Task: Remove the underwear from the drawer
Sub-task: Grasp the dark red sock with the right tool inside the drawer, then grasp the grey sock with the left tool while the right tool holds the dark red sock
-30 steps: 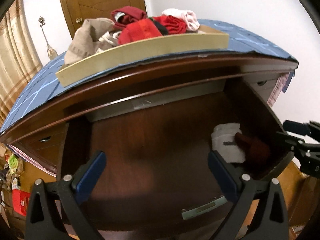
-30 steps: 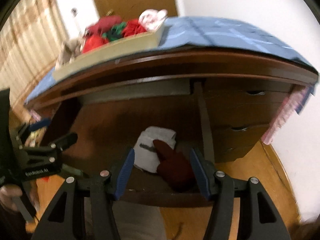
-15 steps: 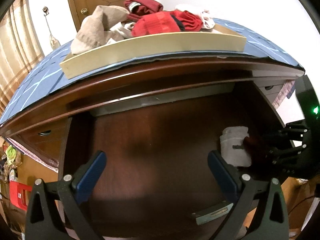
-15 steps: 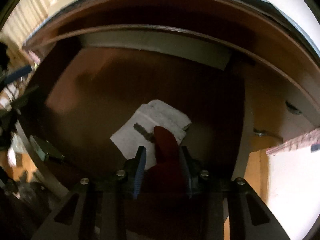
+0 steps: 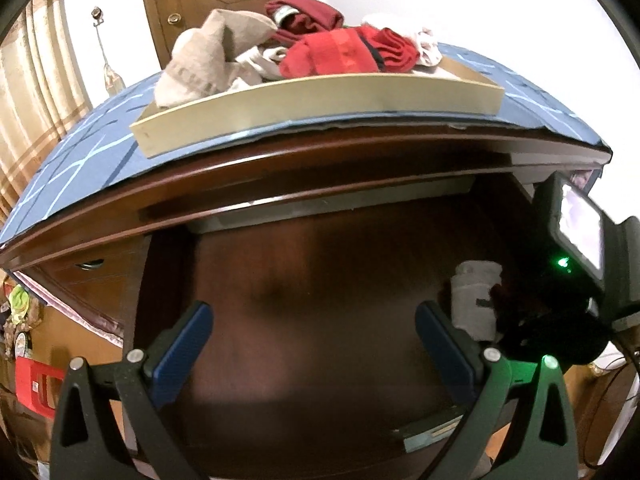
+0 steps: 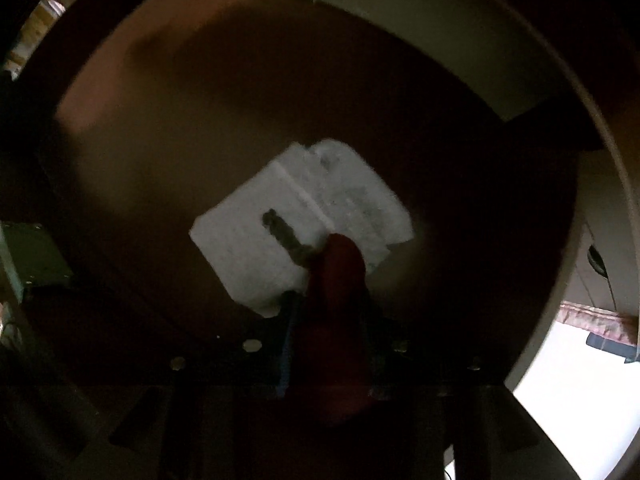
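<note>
The open dark wood drawer (image 5: 304, 280) holds a folded white underwear (image 6: 304, 220) and a dark red underwear (image 6: 336, 280) at its right front. My right gripper (image 6: 326, 312) reaches down into the drawer, its blue pads closed on the dark red piece, which partly overlaps the white one. In the left wrist view the white piece (image 5: 474, 300) lies at the right, with the right gripper's black body (image 5: 560, 312) over the red one. My left gripper (image 5: 312, 344) is open and empty above the drawer's front middle.
A beige tray (image 5: 320, 100) piled with red, tan and white clothes stands on the blue patterned cloth (image 5: 80, 160) covering the dresser top. Closed drawers with handles (image 5: 90, 265) flank the open one. A wooden door (image 5: 224, 4) is behind.
My right gripper moved down into the drawer and its jaws narrowed from wide open onto the dark red underwear. My left gripper stayed open, drifting slightly.
</note>
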`<state>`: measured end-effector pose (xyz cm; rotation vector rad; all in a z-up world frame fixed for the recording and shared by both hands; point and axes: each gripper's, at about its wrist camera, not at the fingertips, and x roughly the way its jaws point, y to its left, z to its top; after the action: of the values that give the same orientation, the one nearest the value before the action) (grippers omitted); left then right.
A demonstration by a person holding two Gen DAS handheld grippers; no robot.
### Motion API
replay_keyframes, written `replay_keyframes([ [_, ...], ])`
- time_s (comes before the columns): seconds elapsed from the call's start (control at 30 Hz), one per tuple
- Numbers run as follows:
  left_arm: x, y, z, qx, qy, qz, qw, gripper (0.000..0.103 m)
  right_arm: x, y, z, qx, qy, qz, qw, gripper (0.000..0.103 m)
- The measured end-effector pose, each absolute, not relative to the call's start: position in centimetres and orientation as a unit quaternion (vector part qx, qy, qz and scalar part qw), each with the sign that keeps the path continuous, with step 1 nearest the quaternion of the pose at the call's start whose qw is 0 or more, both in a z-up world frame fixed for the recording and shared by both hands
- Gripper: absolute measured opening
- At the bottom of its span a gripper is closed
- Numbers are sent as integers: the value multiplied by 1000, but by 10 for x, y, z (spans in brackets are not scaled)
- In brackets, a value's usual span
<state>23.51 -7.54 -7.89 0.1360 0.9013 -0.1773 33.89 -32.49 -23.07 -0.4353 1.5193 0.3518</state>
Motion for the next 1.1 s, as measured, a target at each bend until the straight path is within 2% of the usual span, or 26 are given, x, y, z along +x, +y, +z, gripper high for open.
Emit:
replay_keyframes([
  [0.07,237,-73,-78,63,435,-85,894,103,341,-329,-229,-180,687,160,686,19],
  [0.1,237,-72,-78,63,436,-84,894,103,341,-333,-227,-173,687,157,688,12],
  [0.27,243,-73,-79,60,441,-88,891,103,337,-363,-199,-50,662,168,729,11],
  [0.37,245,-80,-79,67,445,-95,888,103,329,-388,-180,58,625,172,759,11],
  [0.53,252,-107,-82,95,459,-120,875,103,313,-410,-158,151,561,163,797,11],
  [0.87,275,-202,-108,216,503,-204,811,102,287,-451,-114,175,436,92,878,11],
  [0.97,281,-230,-126,253,528,-218,781,96,283,-462,-110,185,421,88,884,11],
  [1.1,285,-254,-146,274,556,-229,750,95,284,-458,-122,182,412,82,889,11],
])
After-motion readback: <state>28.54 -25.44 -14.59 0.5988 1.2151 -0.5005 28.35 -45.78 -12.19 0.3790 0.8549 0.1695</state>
